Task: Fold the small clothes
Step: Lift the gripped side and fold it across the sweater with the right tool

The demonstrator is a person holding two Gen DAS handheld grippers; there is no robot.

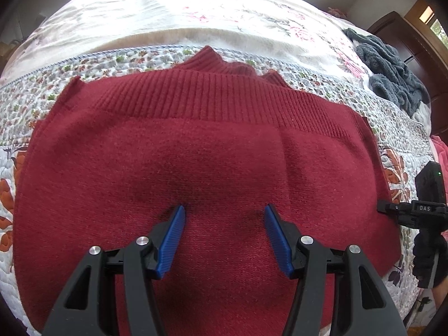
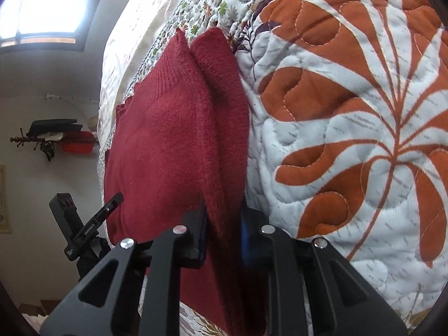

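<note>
- Sweater: a dark red knitted one lies on the bed, on a quilt printed with flowers, its ribbed hem band turned toward the far side and its collar peeking out beyond it.
- Folding looks well under way: the body is doubled over into a broad block, and the right wrist view shows two thick layers stacked at one edge. I judge that at least one more fold, or a final smoothing, is left; the sleeves are not visible, so I cannot tell how they are tucked.
- Left gripper hovers low over the near middle of the sweater, its blue fingers spread wide with nothing between them.
- Right gripper has its fingers drawn narrow on a fold of the red knit at the sweater's right edge, and the cloth passes between them.
- Other laundry: a grey-blue fluffy garment sits far right on the bed, well apart from the sweater, apparently waiting.
- Writing: small white letters on the right gripper's body read "DAS" in the left wrist view; a label on the left gripper's body in the right wrist view is too small to read.
</note>
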